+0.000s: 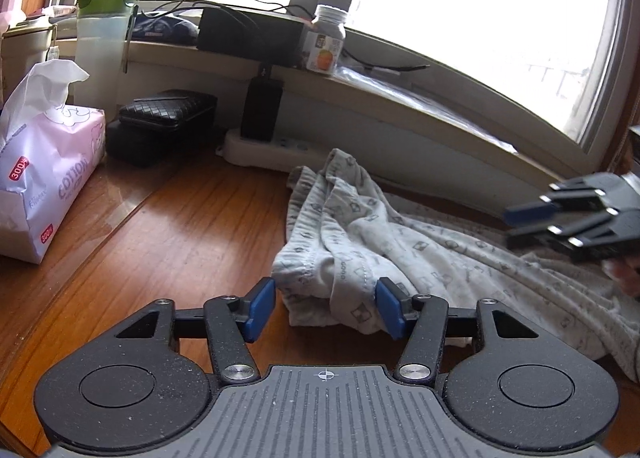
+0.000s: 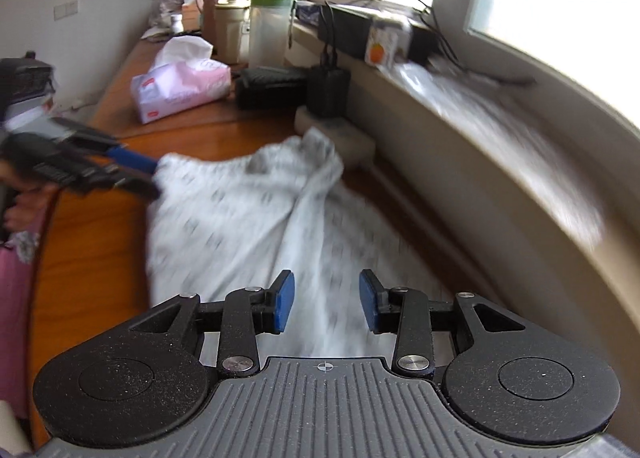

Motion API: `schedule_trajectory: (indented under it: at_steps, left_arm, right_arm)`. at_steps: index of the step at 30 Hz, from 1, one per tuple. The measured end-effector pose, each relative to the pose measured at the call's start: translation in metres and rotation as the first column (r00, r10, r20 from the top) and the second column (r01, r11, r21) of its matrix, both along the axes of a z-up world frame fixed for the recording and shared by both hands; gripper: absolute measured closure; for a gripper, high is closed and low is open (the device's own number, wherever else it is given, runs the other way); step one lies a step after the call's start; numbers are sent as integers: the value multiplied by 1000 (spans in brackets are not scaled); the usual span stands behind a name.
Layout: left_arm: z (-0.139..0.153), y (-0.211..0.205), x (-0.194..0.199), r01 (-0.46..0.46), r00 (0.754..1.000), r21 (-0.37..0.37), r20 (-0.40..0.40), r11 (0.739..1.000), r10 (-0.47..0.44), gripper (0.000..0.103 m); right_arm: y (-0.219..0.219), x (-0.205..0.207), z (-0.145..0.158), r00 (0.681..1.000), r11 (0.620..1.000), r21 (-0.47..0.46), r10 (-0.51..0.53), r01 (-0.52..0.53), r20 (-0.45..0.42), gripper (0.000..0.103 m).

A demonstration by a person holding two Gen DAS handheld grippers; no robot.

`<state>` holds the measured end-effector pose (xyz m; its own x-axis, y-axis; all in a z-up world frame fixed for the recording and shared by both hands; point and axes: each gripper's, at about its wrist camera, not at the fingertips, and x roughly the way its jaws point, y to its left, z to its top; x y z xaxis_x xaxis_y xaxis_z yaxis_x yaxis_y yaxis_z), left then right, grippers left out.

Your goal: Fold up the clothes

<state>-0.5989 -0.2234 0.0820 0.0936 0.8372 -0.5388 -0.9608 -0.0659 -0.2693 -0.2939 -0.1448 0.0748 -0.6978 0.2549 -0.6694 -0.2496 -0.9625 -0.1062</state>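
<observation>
Two tools are in my views, both with their blue pads spread wide and gripping nothing. Nearest in my left wrist view, the left tool (image 1: 326, 308) sits low over the wooden surface (image 1: 192, 242), its pads bracketing the near bunched end of a pale grey patterned garment (image 1: 360, 242); I cannot tell whether either pad touches the cloth. In my right wrist view, the right tool (image 2: 326, 306) hangs above the other end of the same garment (image 2: 240, 217), which lies crumpled along the surface (image 2: 88, 258) beside the wall under the window sill (image 2: 480, 129); this view is blurred, so the print on the cloth is hard to read. From the left view the right tool (image 1: 532, 223) shows at the right edge, above the cloth. From the right view the left tool (image 2: 140, 173) appears at the garment's far left corner. Beyond the garment, a white power strip (image 1: 272, 147) lies against the wall with a black adapter (image 1: 262, 107) plugged into it. To the left sit a black woven wallet (image 1: 168, 109) on a dark case, and a pink tissue pack (image 1: 44, 161). Farthest, a clear bottle with a green lid (image 1: 106, 29) stands on the surface, and a white pill bottle (image 1: 326, 37) stands on the sill.
</observation>
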Motion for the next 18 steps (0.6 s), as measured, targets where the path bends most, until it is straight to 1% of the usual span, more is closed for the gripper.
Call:
schedule_trajectory:
  at_steps: [4, 6, 8, 9, 11, 12, 13, 14, 15, 16, 18]
  left_arm:
    - [-2, 7, 3, -5, 1000, -17, -17, 1000, 5, 53]
    - [-4, 9, 4, -8, 1000, -23, -23, 1000, 8, 58]
    - [-5, 10, 5, -9, 1000, -28, -30, 1000, 8, 64]
    - [-5, 10, 5, -10, 999, -30, -34, 1000, 9, 65]
    - [-5, 11, 7, -11, 999, -33, -43, 999, 9, 73]
    - [-5, 11, 8, -11, 999, -35, -46, 999, 9, 74]
    - [-5, 11, 8, -12, 999, -35, -48, 999, 11, 80]
    - [-4, 11, 9, -14, 999, -33, -50, 999, 12, 80]
    - [-4, 11, 10, -15, 998, -32, -54, 999, 13, 80]
    - [-3, 12, 12, -16, 998, -32, -62, 999, 14, 81]
    - [-1, 11, 14, -17, 997, -29, -78, 999, 15, 81]
  right_arm:
    - [-16, 35, -4, 1000, 999, -33, -25, 25, 15, 66]
    - [-22, 49, -7, 999, 998, -56, -30, 32, 25, 66]
    - [-27, 64, -10, 999, 997, -69, -34, 36, 37, 66]
    - [-29, 70, -10, 998, 997, -71, -37, 40, 42, 66]
    - [-30, 81, -11, 998, 995, -94, -41, 45, 46, 66]
    - [-29, 86, -12, 998, 993, -104, -43, 48, 51, 67]
    - [-29, 90, -13, 997, 993, -108, -47, 53, 57, 68]
    - [-29, 93, -14, 997, 992, -113, -51, 58, 63, 72]
    - [-29, 96, -16, 996, 992, -115, -49, 56, 68, 86]
    - [-29, 99, -16, 996, 993, -106, -51, 58, 67, 97]
    - [-30, 104, -13, 997, 996, -67, -57, 61, 57, 98]
